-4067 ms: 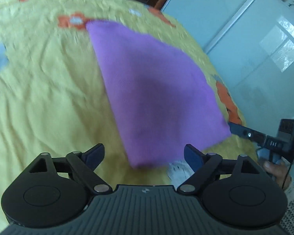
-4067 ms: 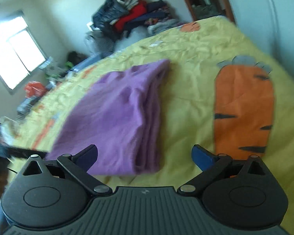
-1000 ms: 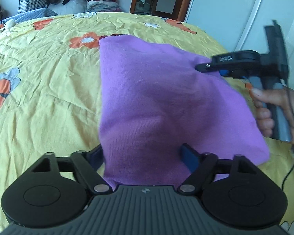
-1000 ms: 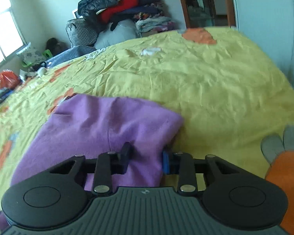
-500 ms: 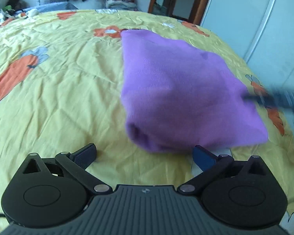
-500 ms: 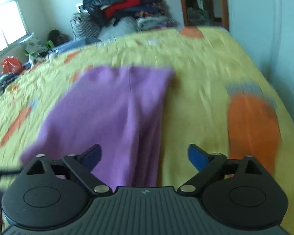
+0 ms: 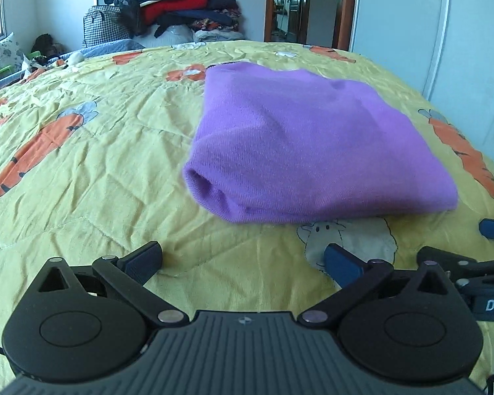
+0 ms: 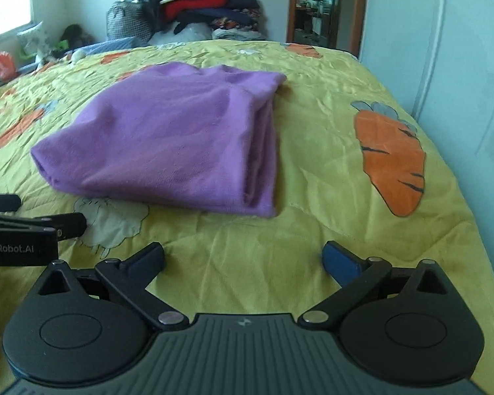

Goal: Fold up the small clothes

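The left gripper is hanging with jaws spread wide and empty; the purple garment, folded, is lying on the yellow bedspread ahead and slightly right, apart from its tips. The right gripper, jaws just opened wide, is sitting ahead-left of it; neither hand is looking clearly nearer.

Folded garment on bedspread; clothes pile behind.

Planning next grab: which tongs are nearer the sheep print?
Left. The left tongs hover at the sheep print; the right tongs sit to its right. Both just opened, empty.
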`<state>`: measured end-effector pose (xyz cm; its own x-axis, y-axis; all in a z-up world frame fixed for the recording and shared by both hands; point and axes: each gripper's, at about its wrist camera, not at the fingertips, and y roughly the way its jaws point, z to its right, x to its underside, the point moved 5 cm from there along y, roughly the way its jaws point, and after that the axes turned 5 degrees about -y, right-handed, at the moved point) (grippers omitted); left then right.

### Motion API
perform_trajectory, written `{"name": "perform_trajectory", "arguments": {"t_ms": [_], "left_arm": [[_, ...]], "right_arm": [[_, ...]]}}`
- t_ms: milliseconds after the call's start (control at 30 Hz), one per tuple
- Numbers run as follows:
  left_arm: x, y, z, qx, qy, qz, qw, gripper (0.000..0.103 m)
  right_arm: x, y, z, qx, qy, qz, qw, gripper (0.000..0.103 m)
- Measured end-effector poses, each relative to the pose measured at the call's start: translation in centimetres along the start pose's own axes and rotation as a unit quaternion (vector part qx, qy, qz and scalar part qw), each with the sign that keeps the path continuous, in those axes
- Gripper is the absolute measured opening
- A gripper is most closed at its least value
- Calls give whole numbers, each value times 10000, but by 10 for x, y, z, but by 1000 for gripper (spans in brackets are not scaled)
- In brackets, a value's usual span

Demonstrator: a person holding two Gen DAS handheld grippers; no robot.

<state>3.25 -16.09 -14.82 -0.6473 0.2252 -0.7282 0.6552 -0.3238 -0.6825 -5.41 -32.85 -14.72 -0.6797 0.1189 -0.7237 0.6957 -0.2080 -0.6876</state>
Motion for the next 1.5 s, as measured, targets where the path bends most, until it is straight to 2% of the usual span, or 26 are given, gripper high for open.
{"name": "perform_trajectory", "arguments": {"t_ms": [100, 233, 367, 1500], "left_arm": [[-3, 3, 1, -31, -11, -13, 10000, 103], [-7, 8, 3, -147, -107, -40, 9998, 103], [-6, 8, 3, -161, -128, 58, 9998, 103], [-4, 7, 2, -100, -80, 108, 9999, 103]], "right_arm": [[-5, 5, -3, 21, 52, 17, 10000, 103], [-8, 7, -7, 295, 255, 3, 9992, 103], [-4, 3, -2, 111, 246, 27, 9996, 103], [-2, 3, -5, 105, 151, 38, 9998, 103]]}}
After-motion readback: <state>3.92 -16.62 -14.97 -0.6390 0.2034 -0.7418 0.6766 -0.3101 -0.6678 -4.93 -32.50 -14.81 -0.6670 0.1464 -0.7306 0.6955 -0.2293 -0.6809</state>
